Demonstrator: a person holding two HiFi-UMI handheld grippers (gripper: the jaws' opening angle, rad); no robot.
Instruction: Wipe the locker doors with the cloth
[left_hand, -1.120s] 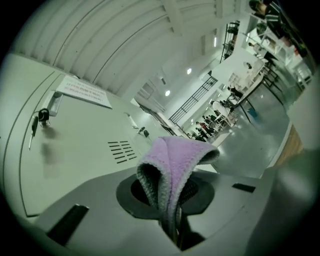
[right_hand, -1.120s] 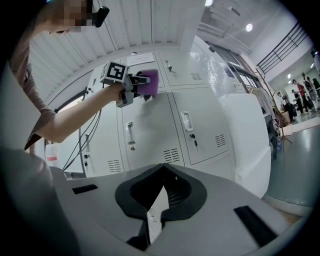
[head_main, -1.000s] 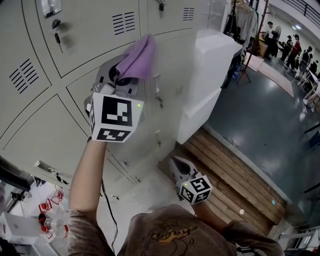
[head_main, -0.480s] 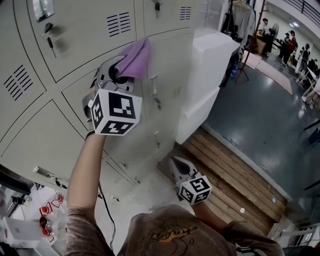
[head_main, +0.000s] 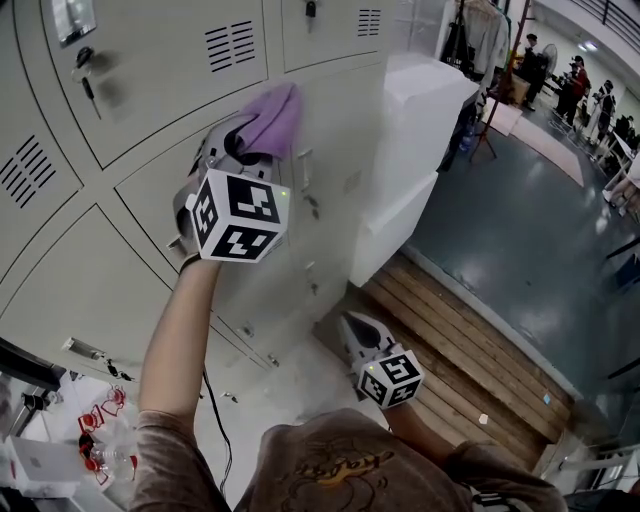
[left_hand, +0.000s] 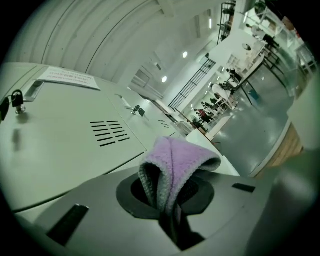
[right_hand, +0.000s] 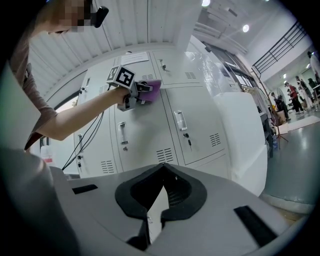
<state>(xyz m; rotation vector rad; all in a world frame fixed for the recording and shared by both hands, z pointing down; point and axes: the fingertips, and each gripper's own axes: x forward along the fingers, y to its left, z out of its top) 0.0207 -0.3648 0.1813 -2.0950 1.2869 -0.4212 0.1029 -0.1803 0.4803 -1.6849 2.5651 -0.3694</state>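
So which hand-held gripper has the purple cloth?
The left hand-held gripper, raised at the grey metal locker door, is shut on the fuzzy purple cloth; the right hand-held gripper hangs low, shut and empty.

This is a large indoor hall, something like a workshop or warehouse. A bank of grey metal lockers (head_main: 150, 60) with vents and keyed locks (head_main: 85, 60) stands beside a wooden pallet (head_main: 470, 340) on a glossy dark floor (head_main: 520, 210). People (head_main: 580, 85) stand well off across the open floor. Ceiling lights (right_hand: 245, 28) and a high railing (right_hand: 280, 47) show overhead.
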